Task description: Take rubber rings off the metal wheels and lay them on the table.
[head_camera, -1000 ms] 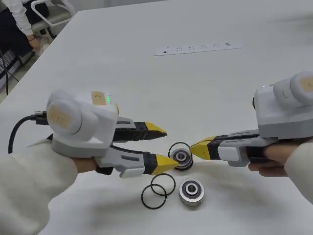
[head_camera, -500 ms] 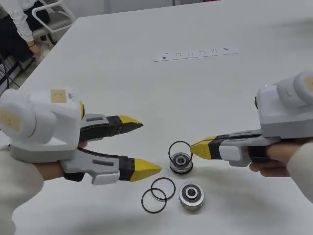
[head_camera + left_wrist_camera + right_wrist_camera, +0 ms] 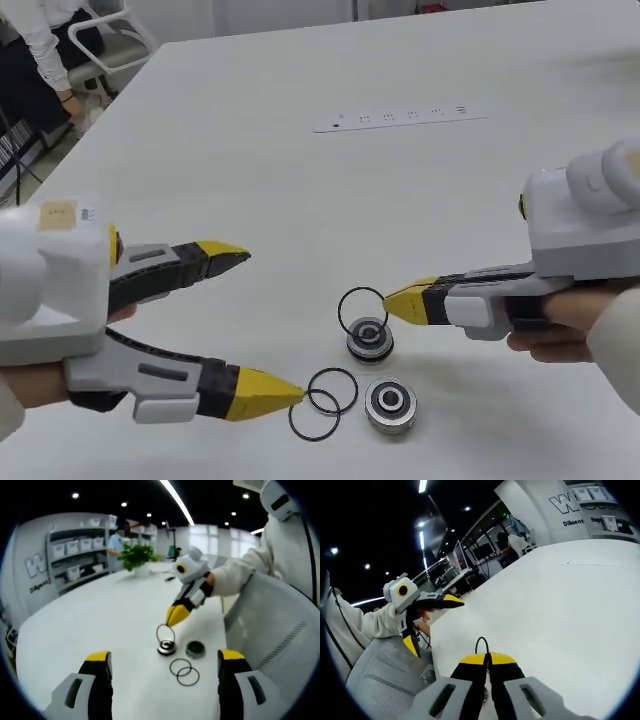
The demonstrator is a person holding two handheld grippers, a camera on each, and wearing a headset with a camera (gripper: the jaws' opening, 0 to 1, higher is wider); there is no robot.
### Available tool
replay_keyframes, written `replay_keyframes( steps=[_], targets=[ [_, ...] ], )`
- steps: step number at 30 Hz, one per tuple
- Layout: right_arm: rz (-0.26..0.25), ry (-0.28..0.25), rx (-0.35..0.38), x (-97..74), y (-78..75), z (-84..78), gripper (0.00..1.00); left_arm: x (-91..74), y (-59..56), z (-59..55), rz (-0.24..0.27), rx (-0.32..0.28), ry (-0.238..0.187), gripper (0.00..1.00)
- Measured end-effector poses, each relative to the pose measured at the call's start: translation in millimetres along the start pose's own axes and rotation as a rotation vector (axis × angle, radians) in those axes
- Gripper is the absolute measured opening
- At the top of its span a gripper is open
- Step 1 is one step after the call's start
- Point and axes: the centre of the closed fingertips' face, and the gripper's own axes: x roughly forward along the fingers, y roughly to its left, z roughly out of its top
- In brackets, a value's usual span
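Rubber this thin looks light and limp. The ring [image 3: 340, 310] pinched in the right gripper [image 3: 392, 301] stands up as a slack hoop over one metal wheel [image 3: 369, 339], its lower edge down at the wheel's top. From where I stand I cannot tell whether it is wholly clear of the groove. Those jaws are closed hard on the ring's edge, yellow tips together, and the right gripper view has a thin black loop rising from between them. The left gripper [image 3: 275, 325] hangs off to the side with its jaws spread wide and nothing between them, its lower tip just beside the pair of loose rings [image 3: 325, 400]. These lie flat and overlapping on the white table [image 3: 300, 180], next to a second wheel [image 3: 390, 403]. I would expect a ring like this to stretch, then snap back or slide out of smooth tips, so a firm pinch across the cord at one spot on the rim seems the right hold. The wheels look heavy, hard and apt to skid or roll, and are best steadied by their sides. By my count there are three rings and two wheels. Whether either wheel carries a further ring is too small to make out.
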Motion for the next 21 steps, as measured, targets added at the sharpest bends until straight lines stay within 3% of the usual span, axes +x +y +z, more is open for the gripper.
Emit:
replay_keyframes(
  steps=[12,21],
  targets=[
    [0.031,0.022,-0.003,4.6,11.8,-0.1,0.0,-24.9,-5.6,-18.6,0.036,-0.067,-0.007,0.92],
    [0.083,0.058,-0.002,11.1,31.4,-3.6,0.0,-26.2,-7.8,-29.6,0.035,-0.103,0.002,0.92]
  ],
)
